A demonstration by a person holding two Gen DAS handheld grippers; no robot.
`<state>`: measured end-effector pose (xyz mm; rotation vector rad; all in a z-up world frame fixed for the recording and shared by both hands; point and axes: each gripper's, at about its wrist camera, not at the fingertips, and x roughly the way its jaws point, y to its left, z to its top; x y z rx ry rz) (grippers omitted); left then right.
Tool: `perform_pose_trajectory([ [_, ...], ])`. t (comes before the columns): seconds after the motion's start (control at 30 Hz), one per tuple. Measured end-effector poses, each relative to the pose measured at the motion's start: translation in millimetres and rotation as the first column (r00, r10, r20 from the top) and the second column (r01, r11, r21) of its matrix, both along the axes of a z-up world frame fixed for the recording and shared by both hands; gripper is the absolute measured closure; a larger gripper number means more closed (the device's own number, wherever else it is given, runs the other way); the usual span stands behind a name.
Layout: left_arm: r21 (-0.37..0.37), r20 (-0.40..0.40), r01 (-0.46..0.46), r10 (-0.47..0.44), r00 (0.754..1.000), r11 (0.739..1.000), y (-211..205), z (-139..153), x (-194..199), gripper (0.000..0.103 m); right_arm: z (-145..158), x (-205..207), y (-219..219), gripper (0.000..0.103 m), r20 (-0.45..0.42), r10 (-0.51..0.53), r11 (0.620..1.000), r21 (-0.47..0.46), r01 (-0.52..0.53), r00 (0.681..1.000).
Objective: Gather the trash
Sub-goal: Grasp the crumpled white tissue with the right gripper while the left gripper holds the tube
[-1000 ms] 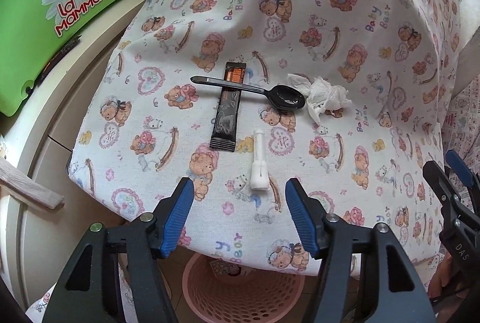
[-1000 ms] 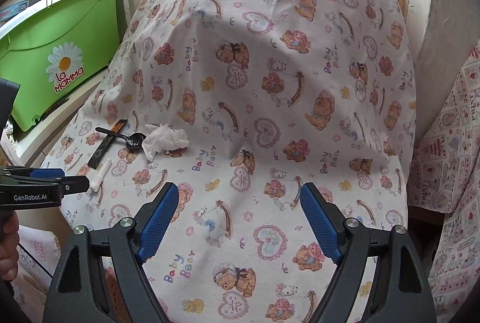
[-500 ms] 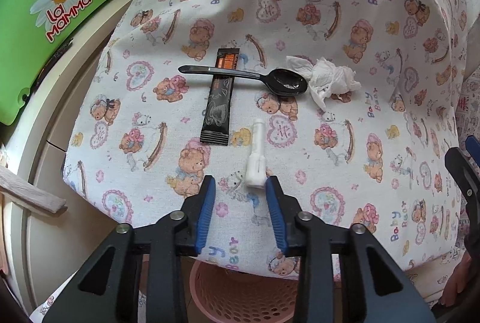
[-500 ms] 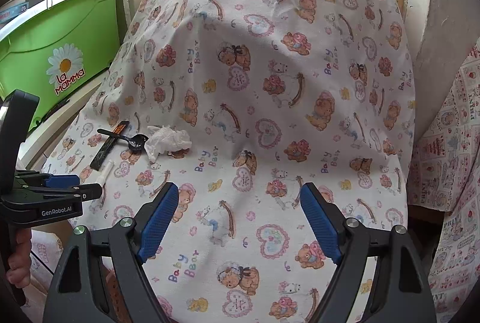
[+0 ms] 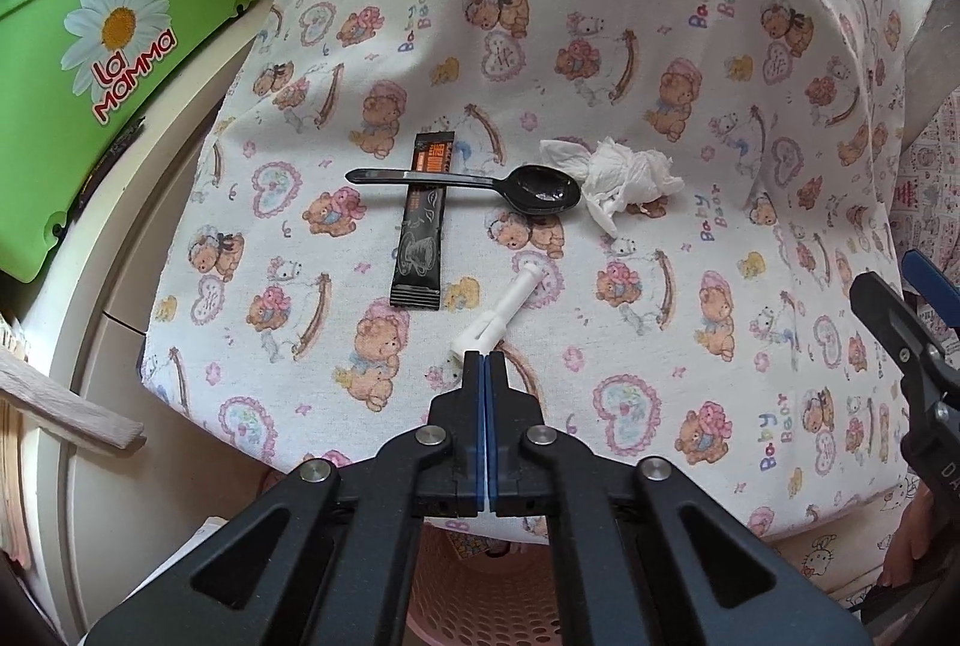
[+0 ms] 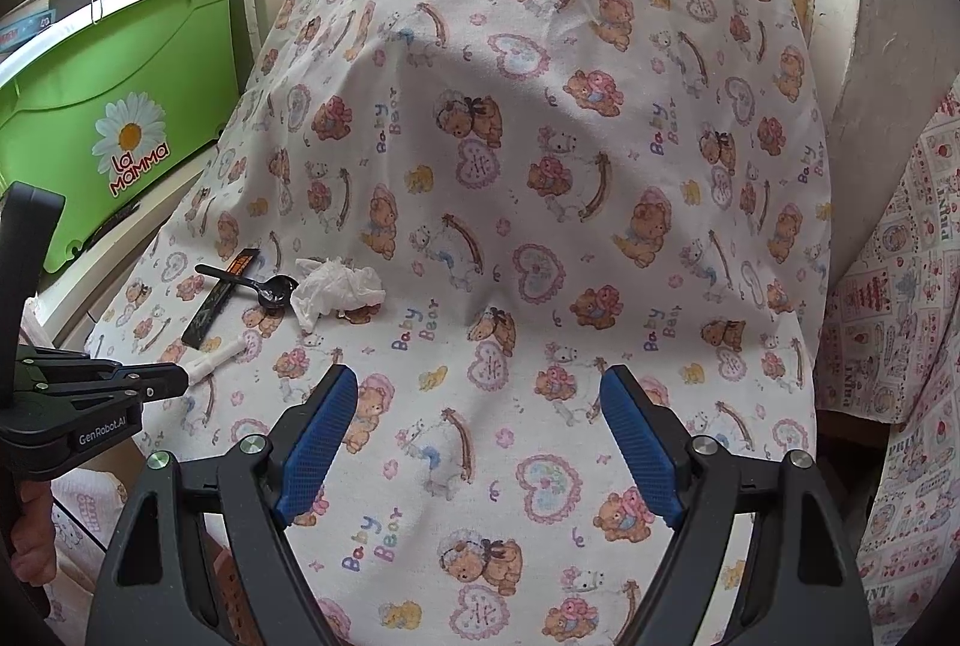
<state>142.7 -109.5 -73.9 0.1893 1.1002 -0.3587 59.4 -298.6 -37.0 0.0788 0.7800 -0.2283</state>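
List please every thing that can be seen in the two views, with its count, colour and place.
white plastic tube: 1, white, near cloth edge, end between the left gripper's fingertips
sachet: 1, black and orange, under the spoon handle
spoon: 1, black, lying across the sachet
crumpled tissue: 1, white, beside the spoon bowl
cloth: 1, white with bear print, covering the surface
basket: 1, pink, below the cloth edge
bin: 1, green, far left
left gripper: 1, black and blue, shut on the tube
right gripper: 1, black and blue, open
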Motion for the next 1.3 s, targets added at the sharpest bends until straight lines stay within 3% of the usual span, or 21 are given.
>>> perform_pose_trajectory([
  [0.17,-0.063,0.018,-0.006,0.007,1.000,0.998,6,15,-1,0.103,2,4,-2,0.018,0.006,-0.005,1.000,0.030,0.005,1.000],
  [0.23,-0.095,0.011,-0.011,0.012,1.000,0.995,27,25,5,0.103,3,6,-3,0.018,0.010,-0.009,0.998,0.056,0.008,1.000],
  [0.5,-0.253,-0.139,-0.076,0.042,0.989,0.964,54,20,23,0.103,2,18,-4,0.018,0.009,0.009,0.989,0.150,-0.011,1.000],
  [0.57,-0.263,-0.143,-0.087,0.050,0.988,0.961,57,21,26,0.103,1,23,-5,0.018,0.004,0.018,0.985,0.171,-0.018,1.000],
  [0.63,-0.241,-0.100,-0.062,0.039,0.994,0.969,53,23,27,0.103,-2,30,-6,0.018,-0.006,0.034,0.976,0.216,-0.032,0.999],
  [0.73,-0.186,-0.085,-0.011,-0.005,0.996,0.982,36,18,27,0.079,-5,40,-10,0.018,-0.009,0.019,0.963,0.269,-0.016,1.000],
  [0.97,-0.081,-0.087,0.057,-0.064,0.994,0.995,7,-5,30,0.068,-10,53,-13,0.018,-0.024,0.002,0.951,0.309,0.006,1.000],
  [1.13,0.010,-0.047,0.081,-0.080,0.996,0.997,-9,-15,27,0.068,-7,53,-12,0.018,-0.025,0.010,0.962,0.272,-0.003,1.000],
  [1.23,0.060,-0.029,0.065,-0.064,0.998,0.996,-13,-18,27,0.086,-5,52,-12,0.018,-0.023,0.012,0.967,0.256,-0.005,1.000],
  [1.3,0.037,-0.037,0.067,-0.066,0.997,0.997,-12,-17,26,0.091,-3,52,-14,0.018,-0.019,0.013,0.964,0.267,-0.008,1.000],
])
